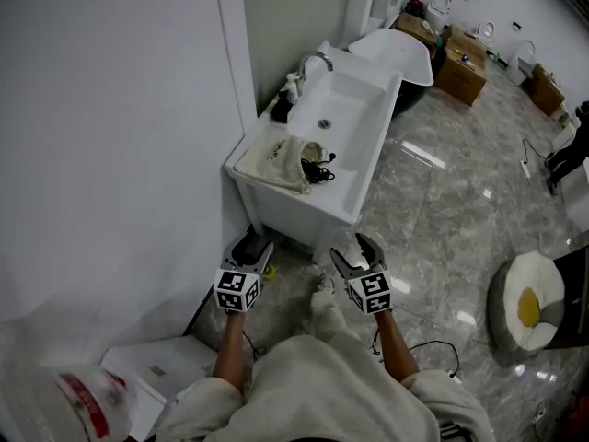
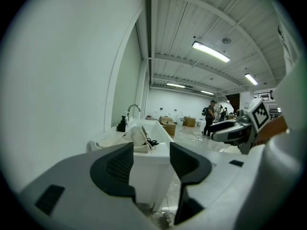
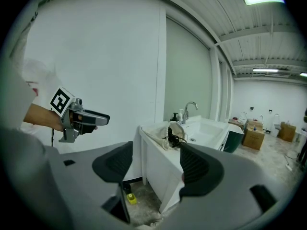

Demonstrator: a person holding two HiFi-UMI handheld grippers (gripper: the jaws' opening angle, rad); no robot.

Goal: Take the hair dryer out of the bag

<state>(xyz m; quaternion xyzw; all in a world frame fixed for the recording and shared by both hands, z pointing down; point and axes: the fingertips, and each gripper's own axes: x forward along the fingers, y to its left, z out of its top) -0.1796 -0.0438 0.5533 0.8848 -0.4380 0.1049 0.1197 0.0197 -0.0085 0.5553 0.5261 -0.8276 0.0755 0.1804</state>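
While left gripper (image 1: 252, 247) and right gripper (image 1: 359, 250) hang spread, empty | soft cloth bag (image 1: 279, 159) lies on sink (image 1: 375, 147) ledge at 12 o'clock, black hair dryer (image 1: 318, 172) peeking out | likely rigid, light: pinch its handle, bag limp.

Front approach to bag (image 1: 276, 162) lies clear; wall (image 1: 120, 136) flanks left.

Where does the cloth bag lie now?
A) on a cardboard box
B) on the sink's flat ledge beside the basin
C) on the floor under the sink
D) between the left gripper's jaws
B: the cloth bag lies on the sink ledge; the left gripper and right gripper are short of it, open.
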